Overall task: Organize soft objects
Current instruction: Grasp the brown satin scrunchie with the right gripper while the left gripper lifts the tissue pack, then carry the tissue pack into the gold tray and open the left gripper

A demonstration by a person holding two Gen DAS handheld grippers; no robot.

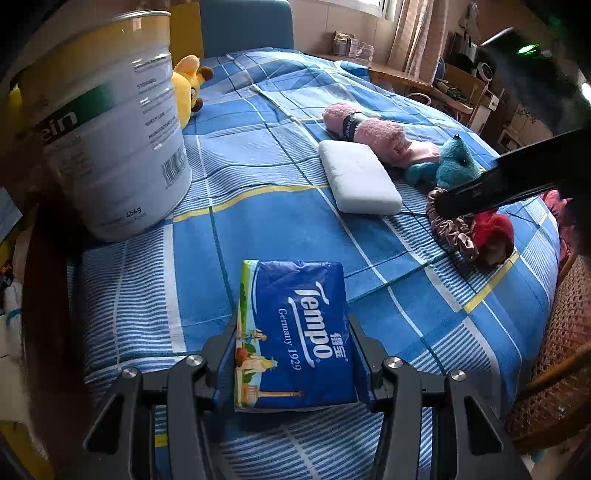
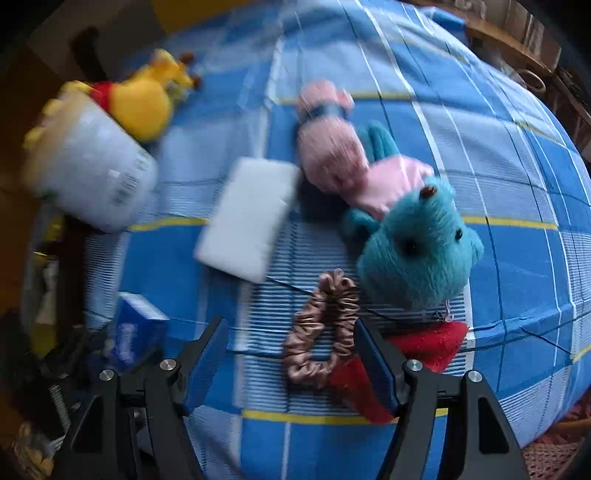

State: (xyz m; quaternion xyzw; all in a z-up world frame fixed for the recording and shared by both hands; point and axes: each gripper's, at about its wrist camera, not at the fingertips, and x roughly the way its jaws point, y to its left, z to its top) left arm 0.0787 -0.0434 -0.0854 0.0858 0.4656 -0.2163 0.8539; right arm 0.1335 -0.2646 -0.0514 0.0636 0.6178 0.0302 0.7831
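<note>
A: L gripper [image 1: 293,363] has the Tempo tissue pack [image 1: 291,332] between its pads, low on the blue plaid bedspread [image 1: 258,206]. Looks like both pads touch the pack's sides, so I'd call it a hold, tho a light one

B: And the R gripper [image 2: 291,363]?

A: Jaws wide, nothing in them. Brown scrunchie [image 2: 321,332] sits just inside the right pad, red plush [image 2: 432,343] under and behind that finger

B: So the scrunchie's prob next?

A: My guess. Centre over the ring first, else it pinches red plush too. Teal plush [image 2: 417,247] is right beside, so come straight down & close slow, satin slips

B: Rest of the bed?

A: White sponge [image 1: 358,177], pink rolled towel [image 1: 369,133], yellow plush [image 1: 190,85], big tin [image 1: 107,122] on the left. Bedding's soft & creased, things sink a bit. Curtains [image 1: 413,33] & a cluttered desk [image 1: 424,83] behind, wicker chair [image 1: 554,350] at the bed's edge
</note>
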